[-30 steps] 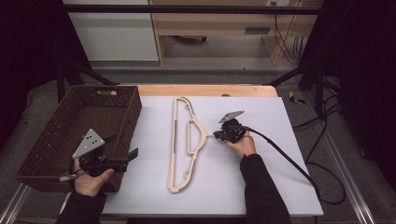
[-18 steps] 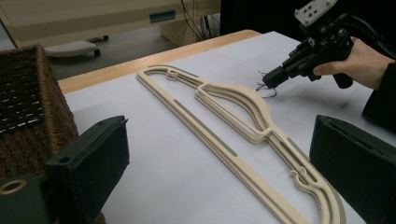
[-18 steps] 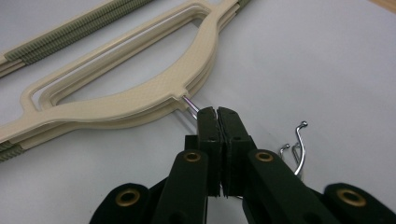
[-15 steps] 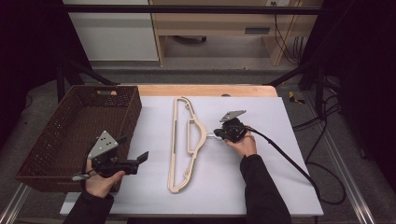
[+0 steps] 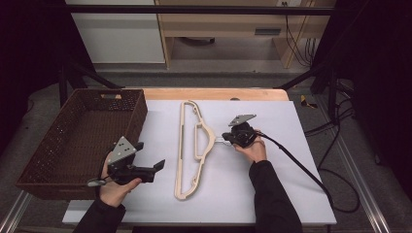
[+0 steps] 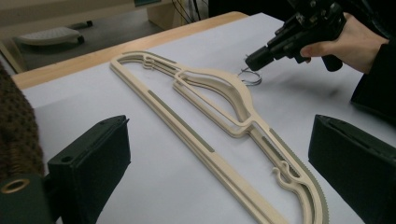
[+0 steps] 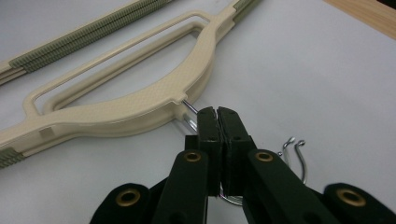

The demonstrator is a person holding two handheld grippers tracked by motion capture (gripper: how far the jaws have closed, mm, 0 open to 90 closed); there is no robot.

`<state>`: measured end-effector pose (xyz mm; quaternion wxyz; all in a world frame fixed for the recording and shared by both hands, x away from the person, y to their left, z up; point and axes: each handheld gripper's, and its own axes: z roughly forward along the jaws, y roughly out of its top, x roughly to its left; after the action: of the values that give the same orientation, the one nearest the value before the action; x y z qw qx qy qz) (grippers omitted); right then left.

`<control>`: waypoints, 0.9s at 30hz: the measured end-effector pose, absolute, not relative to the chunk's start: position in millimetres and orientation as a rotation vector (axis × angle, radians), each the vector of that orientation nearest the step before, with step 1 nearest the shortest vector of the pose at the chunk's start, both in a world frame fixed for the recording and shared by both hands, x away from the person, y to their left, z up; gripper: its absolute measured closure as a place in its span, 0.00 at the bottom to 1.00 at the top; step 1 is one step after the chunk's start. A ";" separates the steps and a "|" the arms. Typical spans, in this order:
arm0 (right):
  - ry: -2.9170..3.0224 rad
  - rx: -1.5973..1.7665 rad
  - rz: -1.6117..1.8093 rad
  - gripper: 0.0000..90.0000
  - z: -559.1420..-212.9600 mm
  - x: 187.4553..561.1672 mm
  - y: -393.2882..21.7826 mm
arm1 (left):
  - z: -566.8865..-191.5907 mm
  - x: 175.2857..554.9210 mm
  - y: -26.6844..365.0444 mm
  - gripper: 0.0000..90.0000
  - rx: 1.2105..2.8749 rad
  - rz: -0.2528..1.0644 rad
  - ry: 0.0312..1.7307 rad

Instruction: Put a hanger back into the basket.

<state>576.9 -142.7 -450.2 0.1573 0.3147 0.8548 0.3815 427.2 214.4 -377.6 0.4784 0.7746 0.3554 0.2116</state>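
Observation:
Cream plastic hangers (image 5: 180,145) lie stacked on the white table (image 5: 272,184), their long bars toward the basket. My right gripper (image 5: 225,139) is shut on their metal hook stems; in the right gripper view its jaws (image 7: 217,114) pinch the wire just beside the hanger neck (image 7: 140,105), and two hook ends (image 7: 290,148) curl out to the right. My left gripper (image 5: 148,156) hovers open to the left of the hangers with nothing between its jaws. The left gripper view looks between them (image 6: 219,135) over the hangers (image 6: 233,105) to the right gripper (image 6: 254,60) on the hook (image 6: 251,77).
A dark brown wicker basket (image 5: 138,104) stands at the table's left, right beside my left hand, its weave at the left edge of the left gripper view (image 6: 16,126). A black cable (image 5: 301,167) trails from the right gripper over the right side of the table.
My left gripper has moved right and slightly down, from the basket's front corner toward the hangers. The right gripper and the hangers have stayed put.

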 end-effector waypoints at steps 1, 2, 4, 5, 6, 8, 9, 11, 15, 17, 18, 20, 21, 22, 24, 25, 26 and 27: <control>2.438 0.918 1.094 0.99 -448.8 576.2 -142.3 | -379.2 429.9 209.9 0.06 1.906 0.512 0.865; 2.435 0.913 1.103 0.99 -447.7 576.3 -142.6 | -380.9 432.3 205.0 0.06 1.918 0.507 0.868; 2.434 0.902 1.105 0.99 -445.3 576.1 -142.4 | -383.3 437.3 195.4 0.06 1.932 0.490 0.869; 2.435 0.906 1.101 0.99 -444.1 575.5 -141.9 | -384.4 440.1 190.4 0.07 1.940 0.480 0.868; 2.436 0.903 1.095 0.99 -442.7 575.1 -141.6 | -385.3 442.9 185.1 0.07 1.946 0.470 0.869; 2.430 0.897 1.097 0.99 -440.0 574.1 -141.1 | -387.2 448.4 173.9 0.07 1.957 0.447 0.871; 2.431 0.898 1.094 0.99 -437.9 573.1 -141.0 | -388.2 451.3 168.0 0.07 1.958 0.438 0.873; 2.430 0.881 1.092 0.99 -434.1 572.0 -141.0 | -390.1 457.3 156.7 0.07 1.968 0.428 0.868; 2.426 0.883 1.084 0.99 -427.1 569.8 -139.5 | -395.6 472.1 134.3 0.09 2.008 0.408 0.870; 2.420 0.885 1.090 0.99 -424.1 568.5 -139.5 | -399.4 479.3 123.9 0.10 2.013 0.388 0.880; 2.420 0.880 1.089 0.99 -422.9 568.2 -139.7 | -401.1 482.8 119.3 0.11 2.021 0.379 0.875; 2.418 0.887 1.087 0.99 -421.5 567.6 -139.2 | -405.4 489.6 110.1 0.12 2.026 0.360 0.881; 2.416 0.896 1.077 0.99 -420.7 566.9 -138.5 | -407.9 493.2 106.2 0.13 2.035 0.355 0.882; 2.422 0.874 1.073 0.99 -420.4 566.8 -138.6 | -411.0 496.9 102.4 0.14 2.041 0.350 0.888; 2.415 0.876 1.066 0.99 -419.9 565.6 -136.3 | -417.5 503.9 95.5 0.15 2.051 0.339 0.898; 2.419 0.874 1.057 0.99 -419.1 564.5 -136.0 | -420.6 507.0 92.4 0.17 2.062 0.342 0.900; 2.413 0.867 1.055 0.99 -418.4 564.1 -135.3 | -423.6 510.0 89.5 0.18 2.079 0.347 0.899; 2.410 0.871 1.050 0.99 -417.2 563.1 -134.8 | -426.8 513.0 86.9 0.20 2.091 0.348 0.902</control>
<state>563.1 -134.8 -417.2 0.1849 0.3092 0.8552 0.3727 513.0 86.9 -426.8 0.4067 0.8292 0.3576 0.1381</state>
